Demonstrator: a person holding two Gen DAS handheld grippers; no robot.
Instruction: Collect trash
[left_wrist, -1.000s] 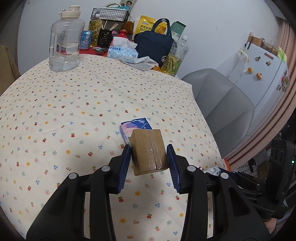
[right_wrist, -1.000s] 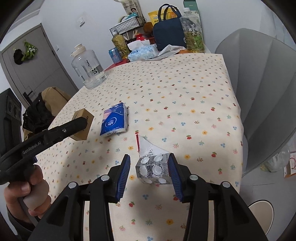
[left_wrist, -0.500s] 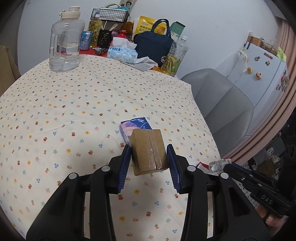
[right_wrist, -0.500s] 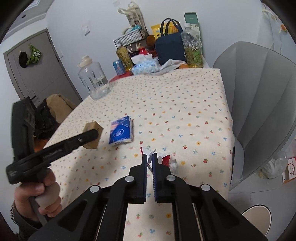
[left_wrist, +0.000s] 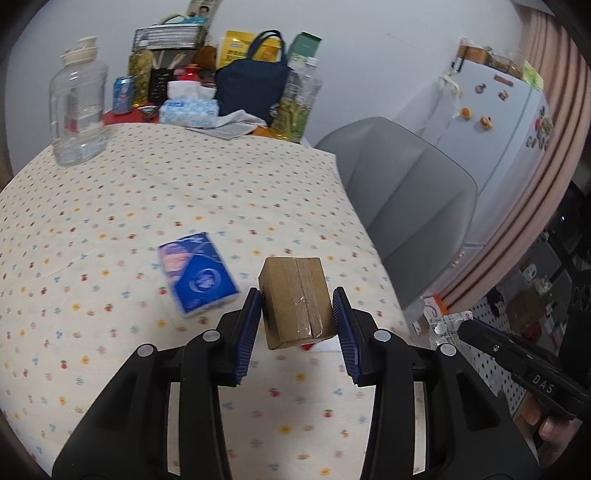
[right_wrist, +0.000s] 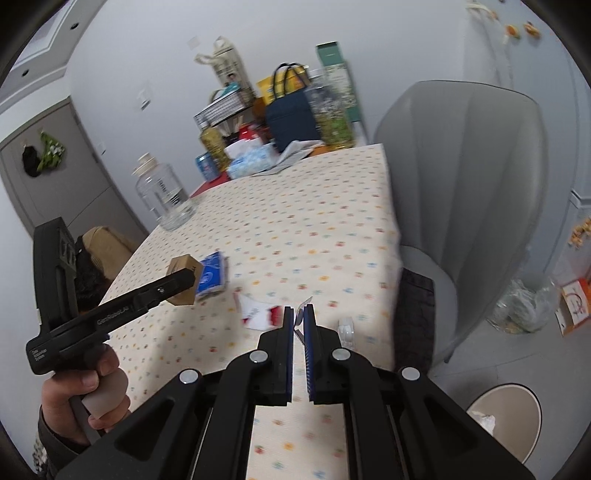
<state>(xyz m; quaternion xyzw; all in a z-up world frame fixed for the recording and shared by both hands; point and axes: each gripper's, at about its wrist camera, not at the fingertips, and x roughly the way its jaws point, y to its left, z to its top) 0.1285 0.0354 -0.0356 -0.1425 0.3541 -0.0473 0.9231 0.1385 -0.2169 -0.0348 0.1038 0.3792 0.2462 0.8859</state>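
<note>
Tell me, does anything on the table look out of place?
Yes. A torn red-and-white wrapper lies crumpled near the table's right edge, and a blue tissue pack lies askew mid-table, apart from the items at the back.

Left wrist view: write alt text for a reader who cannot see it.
The left tool grips a taped cardboard box above a floral tablecloth. A blue tissue pack lies to its left; bottles and a navy bag crowd the far edge.

A table (left_wrist: 110, 206) covered in a dotted floral cloth; a blue tissue pack (left_wrist: 197, 278) is laid near the middle, a clear water jug (left_wrist: 77, 118) parked at 10 o'clock, clutter piled at 12.
</note>
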